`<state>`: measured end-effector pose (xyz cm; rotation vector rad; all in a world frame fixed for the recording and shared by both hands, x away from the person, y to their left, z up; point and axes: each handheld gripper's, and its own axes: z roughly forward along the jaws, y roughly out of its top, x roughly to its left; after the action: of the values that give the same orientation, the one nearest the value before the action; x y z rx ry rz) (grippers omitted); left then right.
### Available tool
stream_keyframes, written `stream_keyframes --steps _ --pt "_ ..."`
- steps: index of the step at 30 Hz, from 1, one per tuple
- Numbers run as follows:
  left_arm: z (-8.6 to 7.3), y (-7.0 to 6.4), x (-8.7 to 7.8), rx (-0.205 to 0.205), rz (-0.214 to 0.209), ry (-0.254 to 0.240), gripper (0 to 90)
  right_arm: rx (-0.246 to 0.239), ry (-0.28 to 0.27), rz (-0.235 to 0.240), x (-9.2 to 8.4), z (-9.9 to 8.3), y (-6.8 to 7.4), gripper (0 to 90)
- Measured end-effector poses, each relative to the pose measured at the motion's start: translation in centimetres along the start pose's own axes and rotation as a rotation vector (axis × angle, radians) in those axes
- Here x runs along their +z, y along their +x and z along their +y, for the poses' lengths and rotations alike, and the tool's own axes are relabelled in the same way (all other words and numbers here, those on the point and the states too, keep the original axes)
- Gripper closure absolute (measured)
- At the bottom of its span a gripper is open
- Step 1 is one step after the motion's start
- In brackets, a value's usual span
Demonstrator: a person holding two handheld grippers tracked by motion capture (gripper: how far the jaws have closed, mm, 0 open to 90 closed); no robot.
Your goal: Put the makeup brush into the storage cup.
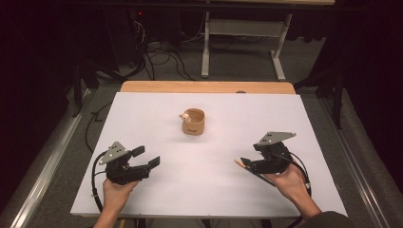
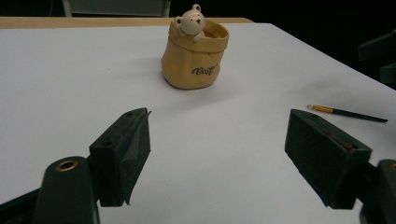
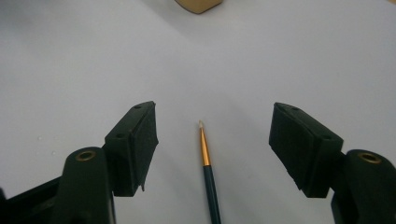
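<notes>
While the paintbrush (image 3: 208, 177) lies flat on the counter (image 3: 70, 60) between the released right hand-held gripper (image 3: 212, 144) jaws, it looks light, thin, stiff and apt to roll; pinch its dark handle.

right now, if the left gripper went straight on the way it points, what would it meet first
Probably the tan pouch-shaped holder with the little bear figure, slightly left of centre ahead of the open left gripper. Only bare white table lies between, though depth is uncertain.
</notes>
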<state>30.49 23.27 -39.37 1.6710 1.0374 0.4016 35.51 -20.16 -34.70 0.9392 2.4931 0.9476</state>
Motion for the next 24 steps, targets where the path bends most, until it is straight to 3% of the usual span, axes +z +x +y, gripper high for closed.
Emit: stream_keyframes --steps 13,24 --pt "0.01 -0.01 0.05 0.004 0.000 0.005 22.7 -0.002 0.128 0.018 0.52 0.56 -0.30 37.7" --pt "0.01 -0.01 0.01 0.002 0.000 0.001 22.7 -0.010 0.180 0.018 0.49 0.96 -0.36 38.2"
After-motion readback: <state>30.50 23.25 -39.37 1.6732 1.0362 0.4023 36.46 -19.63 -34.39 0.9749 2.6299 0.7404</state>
